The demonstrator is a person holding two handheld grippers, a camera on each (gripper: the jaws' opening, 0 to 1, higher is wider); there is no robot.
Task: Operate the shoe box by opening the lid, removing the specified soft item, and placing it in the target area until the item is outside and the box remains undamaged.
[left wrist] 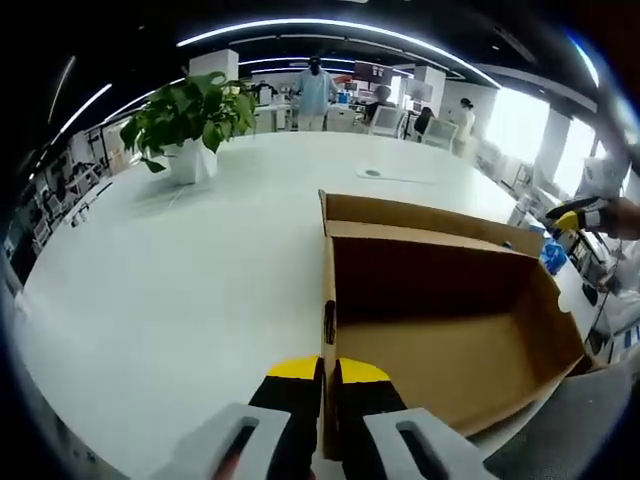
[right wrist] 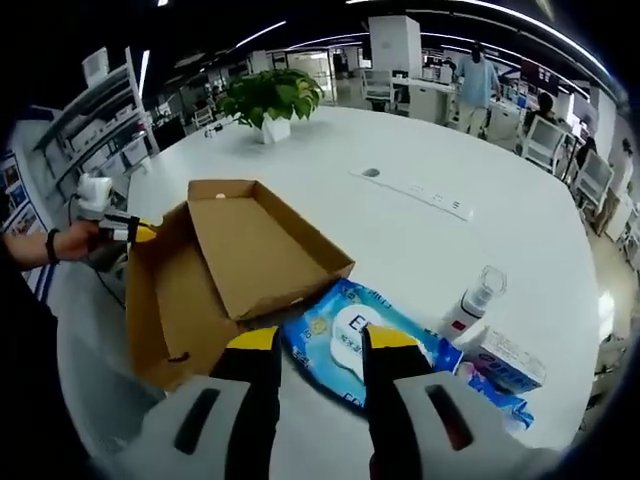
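The brown cardboard shoe box (left wrist: 450, 340) lies open on the white table, its inside bare. My left gripper (left wrist: 330, 372) is shut on the box's near side wall, which stands between the yellow tips. In the right gripper view it (right wrist: 135, 233) pinches the box (right wrist: 170, 300) at its left edge, held by a hand. The blue wet-wipes pack (right wrist: 345, 345) lies on the table just outside the box, beside the raised lid (right wrist: 265, 240). My right gripper (right wrist: 322, 342) hovers open over the pack, its jaws apart on either side of the white label.
A clear spray bottle (right wrist: 470, 300) and a small white-blue carton (right wrist: 512, 362) stand right of the pack. A potted plant (left wrist: 190, 115) sits at the table's far side, near a flat power strip (right wrist: 415, 195). People stand in the office behind.
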